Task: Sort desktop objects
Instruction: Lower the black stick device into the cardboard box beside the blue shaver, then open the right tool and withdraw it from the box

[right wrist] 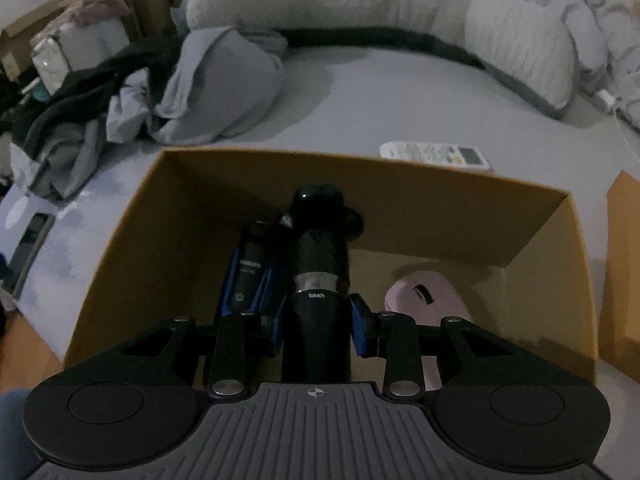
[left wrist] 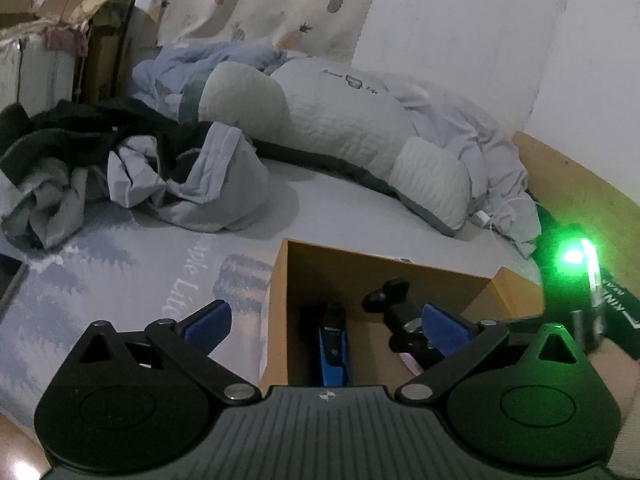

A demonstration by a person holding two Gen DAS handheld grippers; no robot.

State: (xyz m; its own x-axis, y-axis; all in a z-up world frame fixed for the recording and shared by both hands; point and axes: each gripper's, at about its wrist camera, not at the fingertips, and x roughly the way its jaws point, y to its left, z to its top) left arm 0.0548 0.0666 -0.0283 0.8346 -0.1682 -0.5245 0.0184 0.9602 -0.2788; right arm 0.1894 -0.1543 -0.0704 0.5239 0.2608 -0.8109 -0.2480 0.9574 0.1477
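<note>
An open cardboard box [right wrist: 132,216] stands on the bed; it also shows in the left wrist view [left wrist: 280,292]. My right gripper [right wrist: 316,328] is shut on a black cylindrical device marked "touch" [right wrist: 320,264] and holds it inside the box. A blue and black shaver [right wrist: 250,276] lies in the box to its left, also in the left wrist view [left wrist: 334,350]. A pink mouse [right wrist: 428,292] lies in the box at the right. My left gripper [left wrist: 324,324] is open and empty, at the box's near left edge.
A white remote control [right wrist: 436,155] lies on the bed behind the box. Crumpled clothes [right wrist: 120,108] and pillows [right wrist: 516,48] lie farther back. A phone [right wrist: 30,244] lies at the left. A second cardboard piece [right wrist: 624,264] stands right of the box.
</note>
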